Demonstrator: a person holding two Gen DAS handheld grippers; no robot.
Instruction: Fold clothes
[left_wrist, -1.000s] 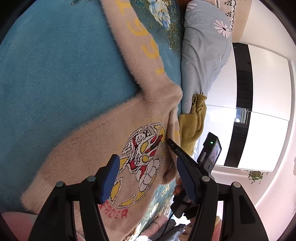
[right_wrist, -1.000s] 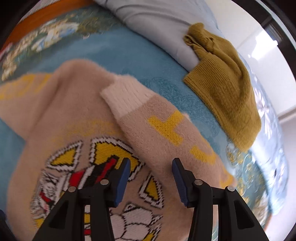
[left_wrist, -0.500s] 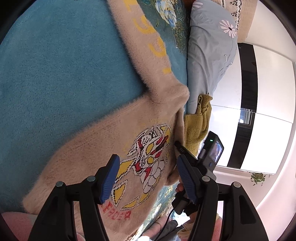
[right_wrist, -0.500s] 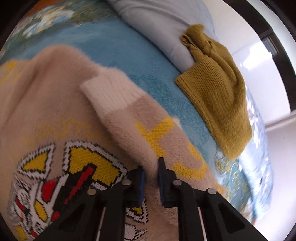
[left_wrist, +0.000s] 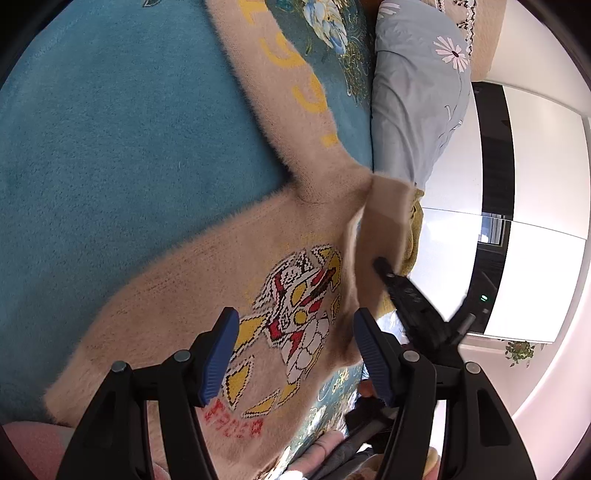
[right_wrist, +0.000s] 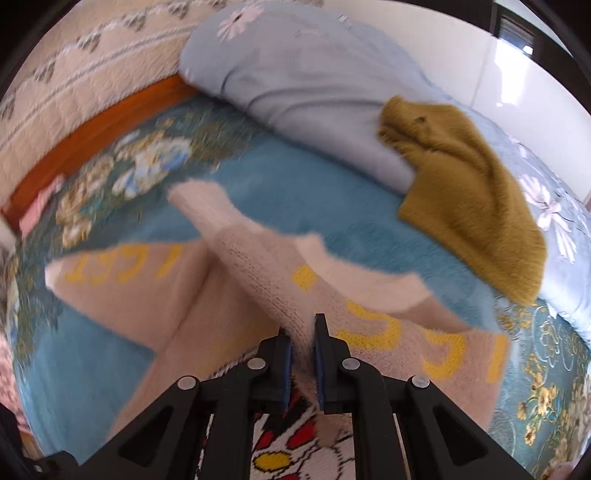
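A fluffy beige sweater (left_wrist: 207, 295) with a knitted robot figure and yellow letters on its sleeves lies spread on a blue blanket (left_wrist: 110, 140). My right gripper (right_wrist: 301, 341) is shut on a fold of one sleeve (right_wrist: 258, 258), which hangs lifted off the sweater's body with its pale cuff dangling. The same gripper (left_wrist: 384, 264) shows in the left wrist view, pinching that raised sleeve (left_wrist: 388, 218). My left gripper (left_wrist: 291, 332) hovers open above the sweater's chest print, nothing between its fingers.
A mustard knitted garment (right_wrist: 469, 184) lies on a grey-blue flowered pillow (right_wrist: 314, 74) at the far side of the bed. An orange bed edge (right_wrist: 103, 122) and a beige quilted headboard (right_wrist: 74, 74) run behind. White cabinets (left_wrist: 535, 221) stand beyond the bed.
My right gripper closed on the folded-over sleeve and lifted it off the sweater, tilting as it rose. The left gripper stayed where it was, still open.
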